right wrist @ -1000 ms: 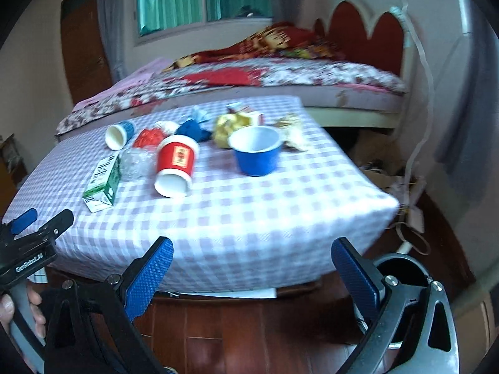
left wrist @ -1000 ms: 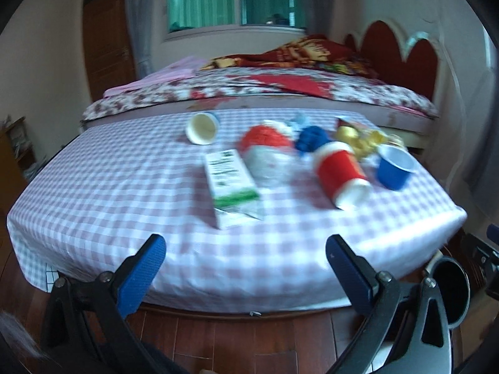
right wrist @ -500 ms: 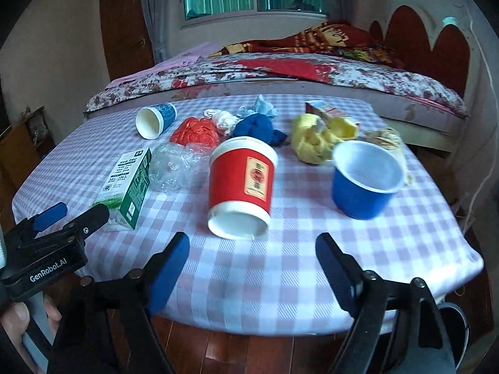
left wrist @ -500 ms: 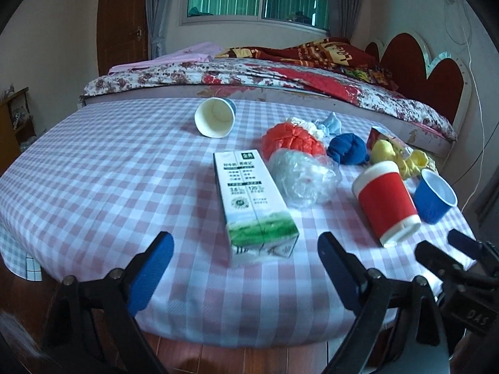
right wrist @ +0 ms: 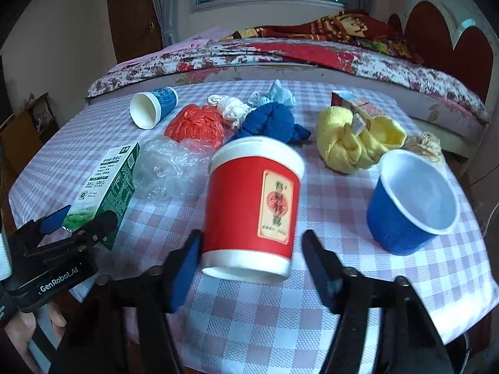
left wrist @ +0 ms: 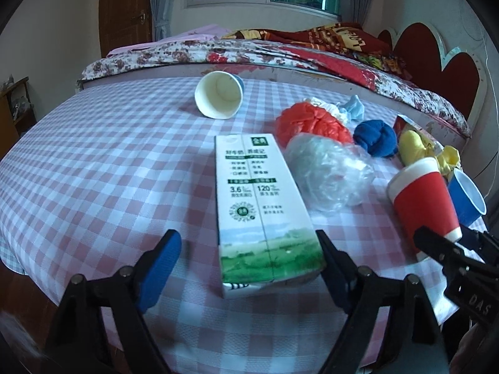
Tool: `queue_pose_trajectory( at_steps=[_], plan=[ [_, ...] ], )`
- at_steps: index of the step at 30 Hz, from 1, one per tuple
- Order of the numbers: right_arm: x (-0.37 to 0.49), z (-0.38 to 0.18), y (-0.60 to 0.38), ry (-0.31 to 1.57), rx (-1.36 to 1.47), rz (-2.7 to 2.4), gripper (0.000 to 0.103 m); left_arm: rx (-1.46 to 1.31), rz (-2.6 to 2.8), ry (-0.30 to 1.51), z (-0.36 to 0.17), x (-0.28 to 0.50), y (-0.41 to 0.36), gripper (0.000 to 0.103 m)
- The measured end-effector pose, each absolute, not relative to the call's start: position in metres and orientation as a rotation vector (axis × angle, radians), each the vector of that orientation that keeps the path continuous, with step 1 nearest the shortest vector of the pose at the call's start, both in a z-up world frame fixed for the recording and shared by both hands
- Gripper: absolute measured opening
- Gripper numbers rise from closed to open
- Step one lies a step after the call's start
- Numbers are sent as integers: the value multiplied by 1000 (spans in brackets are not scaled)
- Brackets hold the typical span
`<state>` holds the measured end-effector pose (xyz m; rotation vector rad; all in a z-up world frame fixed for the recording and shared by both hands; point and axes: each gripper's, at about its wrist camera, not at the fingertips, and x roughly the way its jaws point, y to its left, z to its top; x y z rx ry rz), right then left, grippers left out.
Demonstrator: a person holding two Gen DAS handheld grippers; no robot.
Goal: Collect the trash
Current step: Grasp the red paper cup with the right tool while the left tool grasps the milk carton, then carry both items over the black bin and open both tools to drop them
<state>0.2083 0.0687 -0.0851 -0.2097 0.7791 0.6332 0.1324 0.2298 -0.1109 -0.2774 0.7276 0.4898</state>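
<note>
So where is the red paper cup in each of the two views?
Left wrist view: the red paper cup lies on its side at the right edge, partly behind the right tool, whose jaws are closing around it.
Right wrist view: the cup is at centre, between that tool's fingers.
Shared landmark: the blue cup, standing just right of the red cup in both views.

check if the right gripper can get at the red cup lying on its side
Probably yes: the red cup lies between the closing fingers of the right gripper, with nothing in the way.
</note>
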Motion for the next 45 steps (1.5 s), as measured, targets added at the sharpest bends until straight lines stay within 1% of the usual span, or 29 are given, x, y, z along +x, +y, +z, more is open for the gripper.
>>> queue_pose_trajectory(
  at_steps=[1,2,3,7,12,21,31,38,45],
  plan=[
    [208,-85,68,776,-203,635,59,-277,488,728,-111,132,231,78],
    [208,-85,68,775,-200,638,58,-285,475,729,-112,131,233,63],
    [207,-84,66,771,-197,642,57,-298,450,727,-113,129,234,57],
    [196,-79,61,740,-199,655,56,-299,420,695,-107,122,233,56],
    [178,-62,39,684,-170,648,56,-273,386,618,-82,105,217,56],
    [152,-30,-28,600,-95,564,56,-211,243,557,-51,100,159,56],
    [145,-18,-104,575,-49,428,56,-142,73,554,-45,110,94,56],
    [136,-14,-158,566,-22,336,56,-101,-53,565,-50,114,43,56],
    [126,-20,-209,583,-22,227,56,-65,-179,570,-50,109,-9,56]
  ],
)
